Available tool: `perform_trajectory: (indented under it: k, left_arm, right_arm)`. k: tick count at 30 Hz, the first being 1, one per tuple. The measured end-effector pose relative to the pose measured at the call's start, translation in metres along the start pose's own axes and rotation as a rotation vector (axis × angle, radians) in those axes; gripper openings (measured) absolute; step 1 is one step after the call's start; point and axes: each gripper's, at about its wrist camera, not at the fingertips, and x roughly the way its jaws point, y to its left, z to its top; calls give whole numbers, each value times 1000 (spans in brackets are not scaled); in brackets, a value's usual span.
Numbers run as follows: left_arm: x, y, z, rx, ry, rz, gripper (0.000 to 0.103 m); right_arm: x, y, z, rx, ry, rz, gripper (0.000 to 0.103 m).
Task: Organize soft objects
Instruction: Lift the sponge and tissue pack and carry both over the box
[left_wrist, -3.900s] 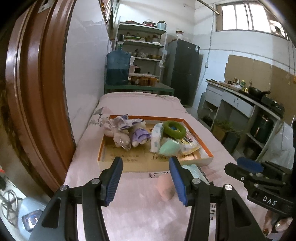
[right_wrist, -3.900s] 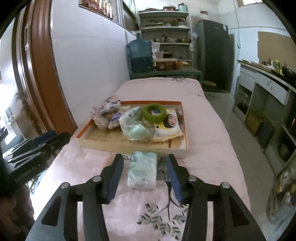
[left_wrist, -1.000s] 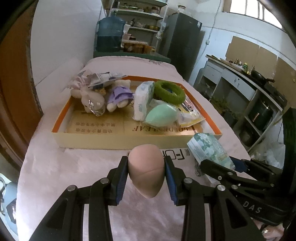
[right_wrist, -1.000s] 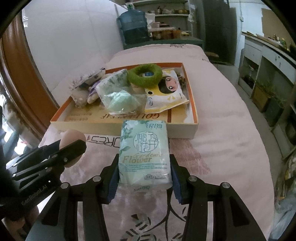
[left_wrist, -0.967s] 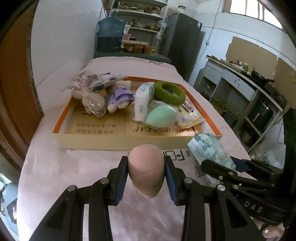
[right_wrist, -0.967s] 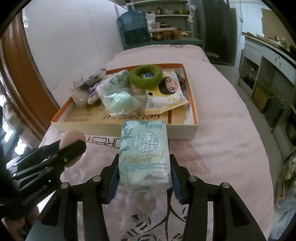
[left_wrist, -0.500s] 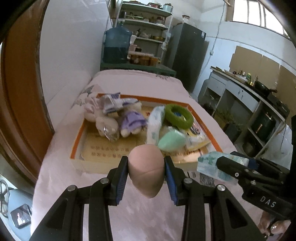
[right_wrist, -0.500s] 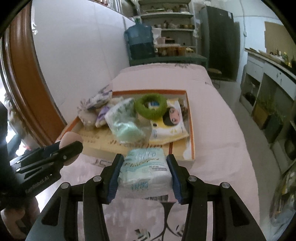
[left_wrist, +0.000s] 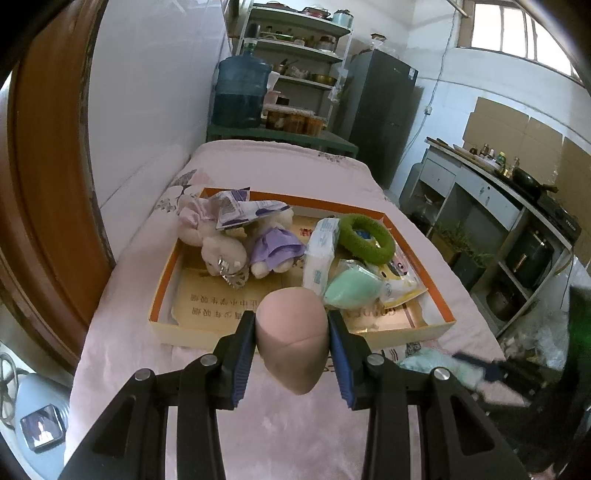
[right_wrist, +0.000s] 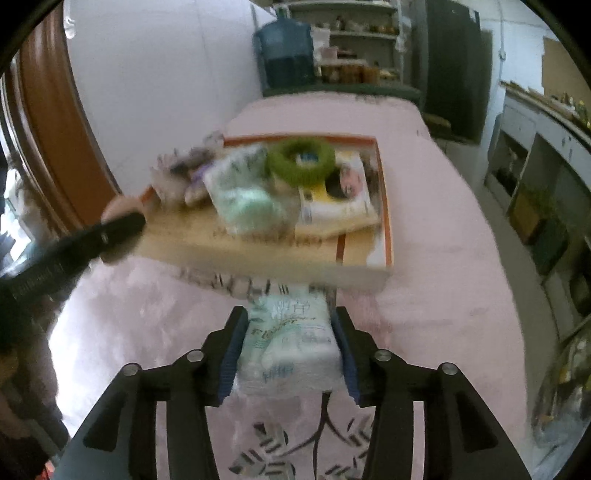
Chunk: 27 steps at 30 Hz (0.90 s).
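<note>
The left claw (left_wrist: 291, 354) grips a pink egg-shaped sponge (left_wrist: 292, 338) above the pink cloth-covered table (left_wrist: 280, 435), just before the shallow orange-rimmed cardboard tray (left_wrist: 164, 295). The right claw (right_wrist: 288, 350) has a pale green tissue pack (right_wrist: 290, 347) between its pads; its jaws are opening. Beyond the tray stand a blue water jug (left_wrist: 240, 92), metal shelves (left_wrist: 299, 48) and a dark fridge (left_wrist: 380, 110).
</note>
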Motion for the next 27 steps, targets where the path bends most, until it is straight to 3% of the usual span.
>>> perform_trajectory:
  k: [3,10,11,27]
  left_arm:
    - [2,1,-1,0,6,-1,39]
    - [3,1,-2,-3,11,1,39]
    - [3,1,-2,-2,12,1,39]
    - [6,0,6,12,-1,6,39]
  right_arm:
    - [13,-1,-10,2,57,4,59]
    - [23,6,-12,-39,95,-7,58]
    - [24,7,-12,-45,94,-14,49]
    - [-3,4,27,-30,-26,37,47]
